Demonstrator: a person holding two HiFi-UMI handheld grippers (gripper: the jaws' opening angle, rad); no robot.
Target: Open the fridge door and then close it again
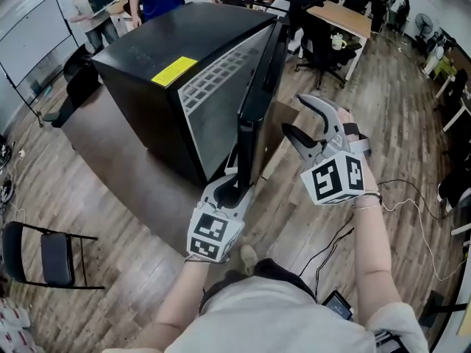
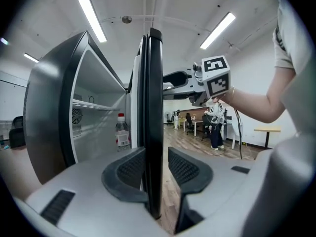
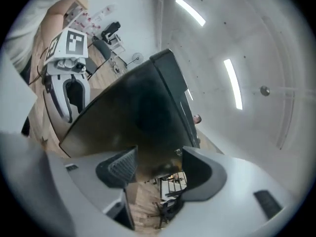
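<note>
Well, the black fridge (image 1: 162, 57) stands on a brown mat (image 1: 125, 160) on the wood-plank floor (image 1: 397, 123), with its door (image 1: 254, 101) swung partly out. The left gripper (image 1: 239, 181) has its jaws astride the door's edge, one pad against it and a gap at the other. The right gripper (image 1: 294, 116) hangs beside the door's outer face, jaws wide and empty. A yellow label (image 1: 174, 70) on top is too small to read. A red-capped bottle (image 2: 122, 132) stands inside. A folding chair (image 1: 51, 256), a whiteboard (image 1: 33, 39) and cables (image 1: 412, 204) are nearby.

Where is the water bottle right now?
In the left gripper view, the water bottle stands inside the open fridge, just left of the door, below the shelf.
</note>
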